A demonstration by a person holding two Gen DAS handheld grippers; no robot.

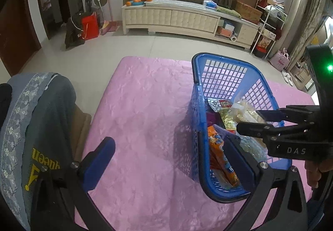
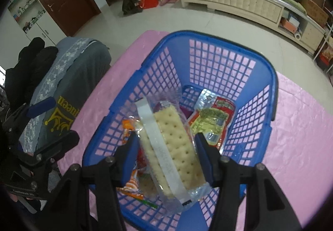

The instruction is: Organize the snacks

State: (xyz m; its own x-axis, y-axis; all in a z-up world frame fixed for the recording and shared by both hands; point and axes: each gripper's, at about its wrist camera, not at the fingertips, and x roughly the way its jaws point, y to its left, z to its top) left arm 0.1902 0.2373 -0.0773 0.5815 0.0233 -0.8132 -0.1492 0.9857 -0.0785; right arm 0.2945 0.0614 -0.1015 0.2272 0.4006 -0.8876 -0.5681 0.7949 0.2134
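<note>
A blue plastic basket point(image 2: 208, 34) stands on the pink-covered table point(image 2: 301, 127). My right gripper point(image 2: 167, 147) hangs over the basket, shut on a clear packet of pale crackers point(image 2: 172, 139) that lies lengthwise between its blue pads. Under it lie an orange snack packet point(image 2: 129, 124) and a green, yellow and red packet point(image 2: 212, 120). In the left wrist view my left gripper point(image 1: 170, 156) is open wide. The basket point(image 1: 195, 60) has its near left wall between the fingers, one finger point(image 1: 239, 158) over the snacks inside. The right gripper point(image 1: 249, 120) reaches in from the right.
A chair draped with a grey garment point(image 1: 41, 127) printed in yellow stands against the table's left side. The pink cloth point(image 1: 141, 106) left of the basket is bare. A white low cabinet point(image 1: 170, 16) lines the far wall across a tiled floor.
</note>
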